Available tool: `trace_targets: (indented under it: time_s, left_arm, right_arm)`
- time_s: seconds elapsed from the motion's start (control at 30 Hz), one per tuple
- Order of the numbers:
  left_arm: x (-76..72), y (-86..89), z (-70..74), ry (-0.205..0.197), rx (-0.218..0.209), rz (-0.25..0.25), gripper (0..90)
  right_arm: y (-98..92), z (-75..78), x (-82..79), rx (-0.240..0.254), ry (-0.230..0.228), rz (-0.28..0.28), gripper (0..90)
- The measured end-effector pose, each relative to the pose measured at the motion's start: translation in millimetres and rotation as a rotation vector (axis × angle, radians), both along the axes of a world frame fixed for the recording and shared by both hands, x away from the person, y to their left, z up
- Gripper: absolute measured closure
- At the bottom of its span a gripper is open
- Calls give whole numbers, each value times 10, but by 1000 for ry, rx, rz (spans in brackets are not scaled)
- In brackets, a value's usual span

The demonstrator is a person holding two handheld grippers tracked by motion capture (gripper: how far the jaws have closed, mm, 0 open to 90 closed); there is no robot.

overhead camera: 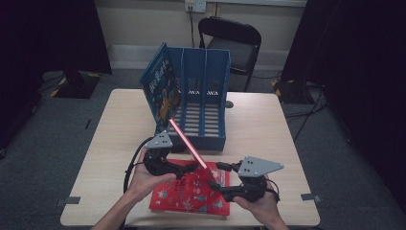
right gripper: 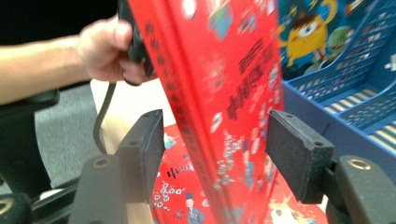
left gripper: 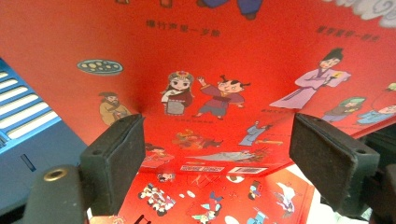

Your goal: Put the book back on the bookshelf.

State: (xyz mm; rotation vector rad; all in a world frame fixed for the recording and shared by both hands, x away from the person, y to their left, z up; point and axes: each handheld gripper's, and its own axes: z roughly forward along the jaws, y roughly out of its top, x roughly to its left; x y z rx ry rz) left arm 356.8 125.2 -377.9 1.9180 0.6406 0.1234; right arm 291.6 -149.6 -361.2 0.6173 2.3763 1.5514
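A thin red picture book (overhead camera: 189, 146) stands tilted on its edge, its lower near corner resting on a second red book (overhead camera: 186, 199) that lies flat at the table's front. My right gripper (overhead camera: 218, 187) straddles that lower corner. In the right gripper view the spine (right gripper: 187, 116) runs up between the pads of my right gripper (right gripper: 215, 135), with a gap at the left pad (right gripper: 149, 140). My left gripper (overhead camera: 184, 168) sits under the leaning cover (left gripper: 233, 56). The jaws of my left gripper (left gripper: 217, 140) stand wide apart, facing that cover.
A blue three-slot file rack (overhead camera: 206, 139) stands mid-table behind the books, with a blue cartoon book (overhead camera: 160, 86) leaning at its left side. A black folding chair (overhead camera: 234, 38) stands beyond the table (overhead camera: 268, 143). Bare tabletop lies left and right of the rack.
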Motion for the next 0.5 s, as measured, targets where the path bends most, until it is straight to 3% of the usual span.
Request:
trace_targets:
  time_s: [0.2, 0.33, 0.5]
  left_arm:
    - [-12, -7, 4, -6, 3, 5, 192]
    - [-15, -17, 3, -6, -1, 8, 198]
    - [-9, -14, 2, -4, 0, 10, 198]
  right_arm:
    - [215, -261, 112, -64, 42, -31, 351]
    - [314, -355, 148, -86, 27, -65, 357]
    - [386, -379, 211, -92, 9, -117, 432]
